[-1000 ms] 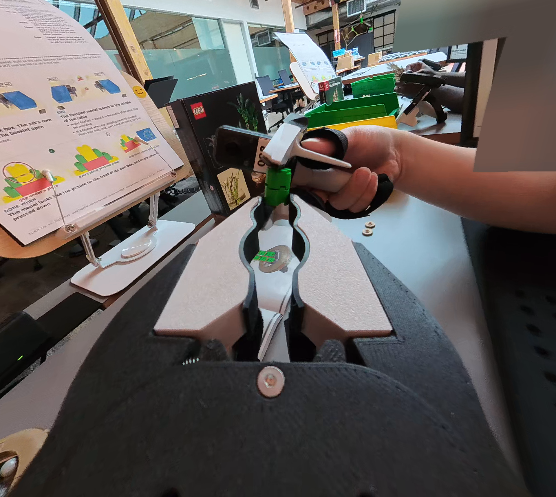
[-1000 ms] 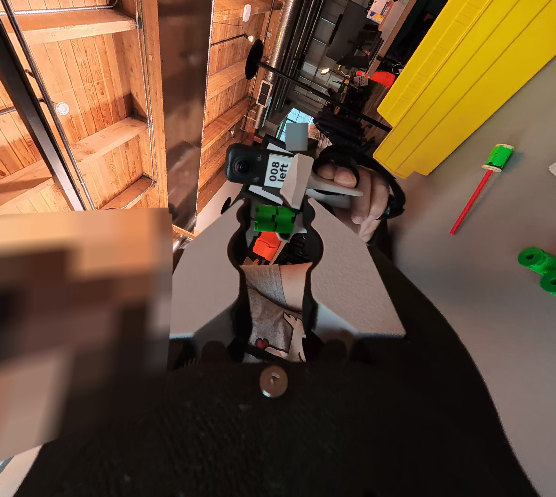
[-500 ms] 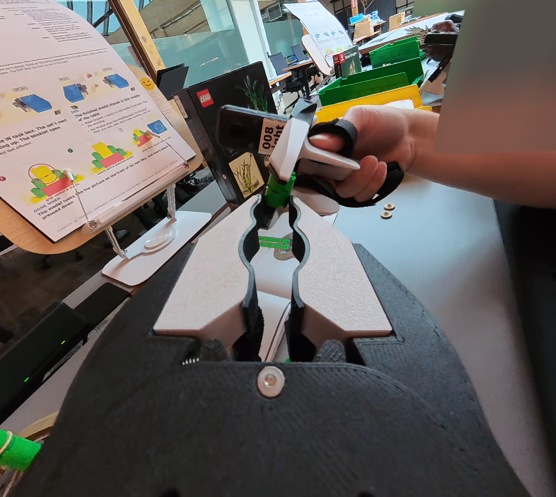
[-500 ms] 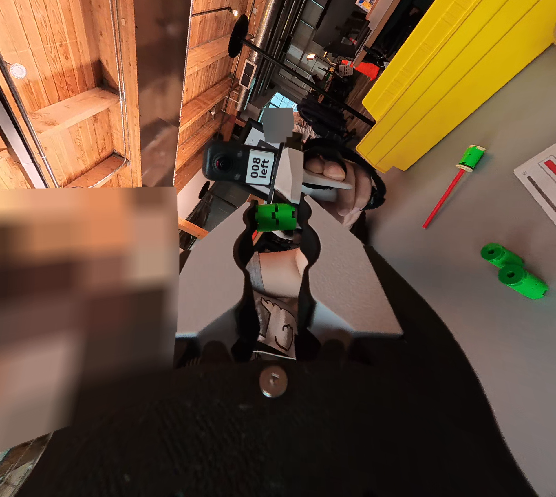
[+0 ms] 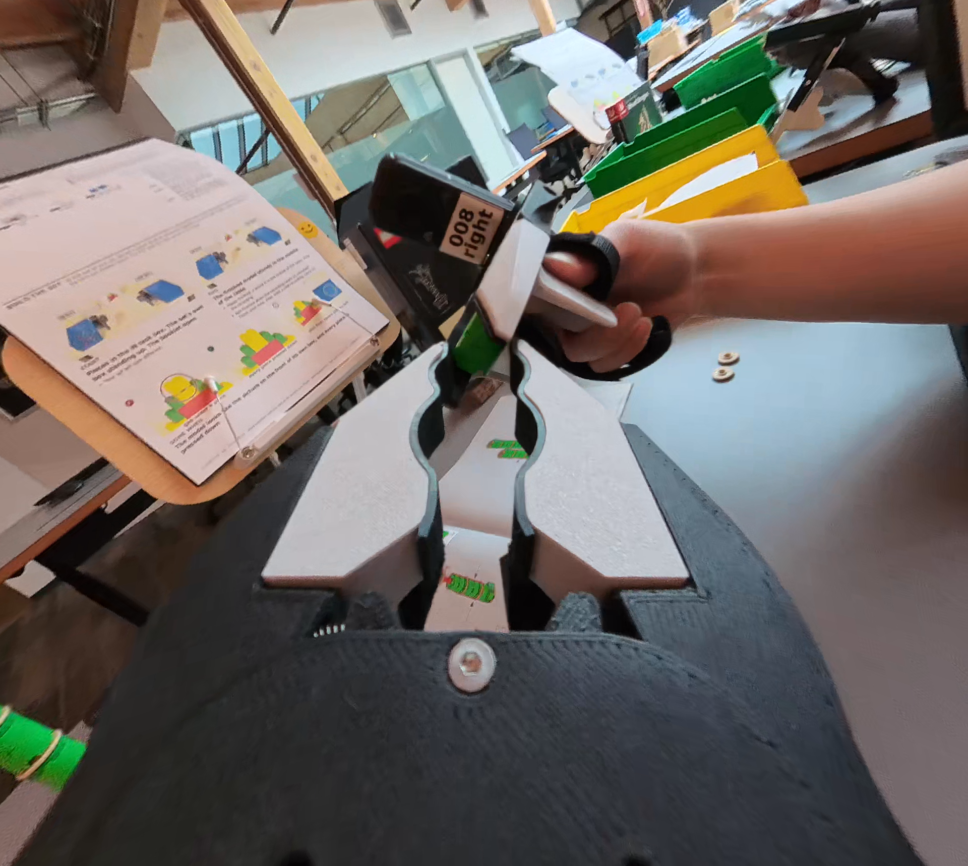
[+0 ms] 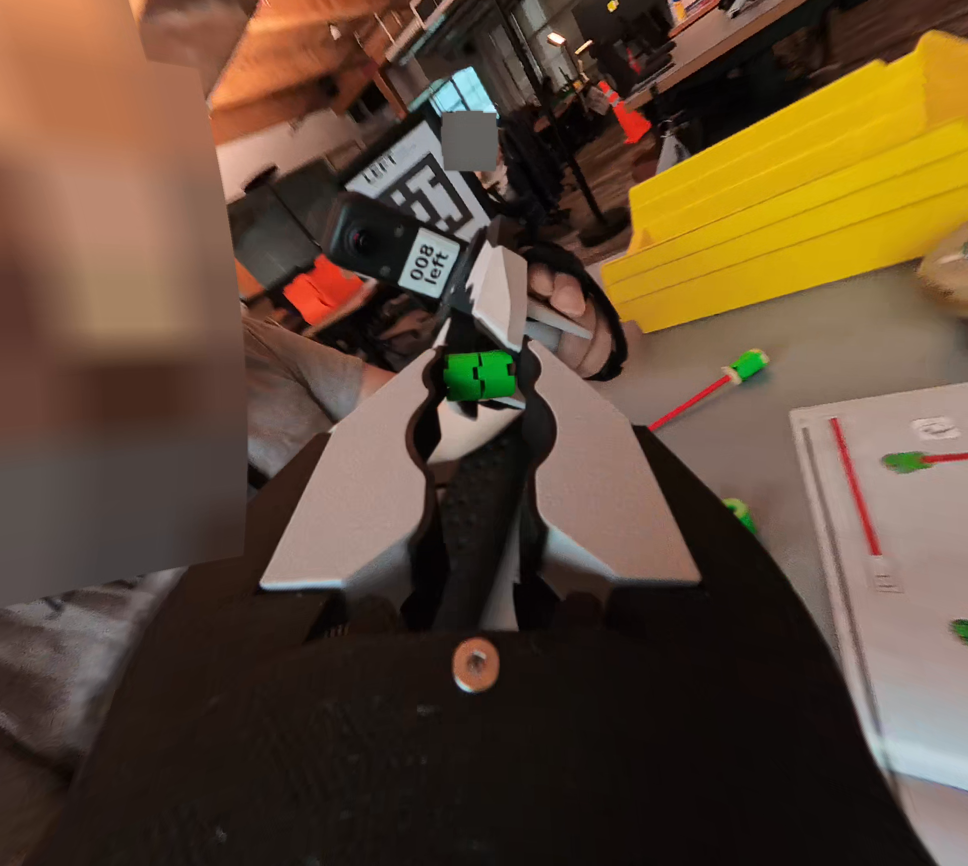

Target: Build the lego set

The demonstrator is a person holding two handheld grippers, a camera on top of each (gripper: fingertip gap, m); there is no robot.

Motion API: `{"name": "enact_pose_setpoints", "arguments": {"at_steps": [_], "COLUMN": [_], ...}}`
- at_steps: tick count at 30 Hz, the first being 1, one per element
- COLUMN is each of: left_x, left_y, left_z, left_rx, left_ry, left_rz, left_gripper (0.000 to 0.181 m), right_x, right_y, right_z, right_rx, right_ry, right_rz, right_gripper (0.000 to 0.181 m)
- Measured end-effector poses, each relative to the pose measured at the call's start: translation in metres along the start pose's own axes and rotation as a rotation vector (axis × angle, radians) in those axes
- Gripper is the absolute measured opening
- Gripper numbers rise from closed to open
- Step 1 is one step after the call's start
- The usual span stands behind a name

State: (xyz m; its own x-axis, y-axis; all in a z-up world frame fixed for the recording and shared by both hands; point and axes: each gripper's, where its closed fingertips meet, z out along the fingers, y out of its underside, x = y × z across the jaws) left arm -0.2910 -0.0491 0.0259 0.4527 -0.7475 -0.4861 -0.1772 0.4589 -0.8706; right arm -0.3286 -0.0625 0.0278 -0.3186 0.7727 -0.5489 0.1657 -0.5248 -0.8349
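Note:
A bright green Lego piece (image 6: 477, 375), made of two short cylinders joined end to end, sits crosswise between the fingertips of my right gripper (image 6: 479, 372), which is shut on it. In the left wrist view the same green piece (image 5: 474, 348) sits at the tips of my left gripper (image 5: 479, 359), whose fingers close on it from the opposite side. The two grippers face each other tip to tip above the grey table. A hand holds each gripper.
An instruction sheet on a wooden stand (image 5: 183, 306), a black Lego box (image 5: 419, 285), yellow bins (image 6: 785, 233) and green bins (image 5: 707, 128) ring the table. A red rod with a green end (image 6: 702, 395), loose green pieces (image 6: 738, 513), a white booklet (image 6: 890, 552) and two tan discs (image 5: 725, 365) lie on it.
Both grippers have tilted and swung while staying tip to tip on the green piece. The right wrist view has turned from the ceiling down toward the table and booklet.

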Motion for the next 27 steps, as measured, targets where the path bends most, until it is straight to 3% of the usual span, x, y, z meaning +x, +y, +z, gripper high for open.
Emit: {"name": "enact_pose_setpoints", "arguments": {"at_steps": [1, 4, 12, 15, 18, 20, 22, 25, 27], "left_x": [0.003, 0.006, 0.0, -0.007, -0.021, -0.033, -0.045, -0.052, -0.046], "left_y": [-0.004, -0.013, -0.002, -0.003, -0.013, -0.023, -0.031, -0.037, -0.038], "left_z": [-0.002, -0.006, -0.007, -0.007, -0.018, -0.029, -0.038, -0.044, -0.042], "left_rx": [0.017, 0.055, -0.036, -0.037, 0.019, 0.086, 0.179, 0.32, 0.357], "left_ry": [0.021, 0.05, -0.07, -0.125, -0.176, -0.176, -0.092, 0.184, 0.356], "left_rz": [-0.007, -0.011, 0.256, 0.272, 0.235, 0.1, -0.22, -0.79, -1.011], "left_gripper": [0.022, 0.025, 0.016, 0.026, 0.021, 0.011, 0.009, 0.025, 0.029], "right_x": [-0.002, -0.006, -0.004, 0.001, -0.002, -0.014, -0.025, -0.025, -0.022], "right_y": [0.001, 0.0, 0.003, -0.001, -0.018, -0.03, -0.03, -0.022, -0.02], "right_z": [0.001, 0.005, 0.006, 0.001, -0.014, -0.023, -0.024, -0.017, -0.012], "right_rx": [-0.02, -0.03, -0.004, 0.003, 0.083, 0.13, 0.094, -0.078, -0.16], "right_ry": [0.032, 0.081, -0.007, 0.043, 0.088, 0.138, 0.25, 0.466, 0.558], "right_rz": [-0.066, -0.156, 0.042, -0.012, -0.113, -0.346, -0.678, -1.05, -1.189], "right_gripper": [0.026, 0.027, 0.024, 0.024, 0.023, 0.023, 0.023, 0.024, 0.024]}}
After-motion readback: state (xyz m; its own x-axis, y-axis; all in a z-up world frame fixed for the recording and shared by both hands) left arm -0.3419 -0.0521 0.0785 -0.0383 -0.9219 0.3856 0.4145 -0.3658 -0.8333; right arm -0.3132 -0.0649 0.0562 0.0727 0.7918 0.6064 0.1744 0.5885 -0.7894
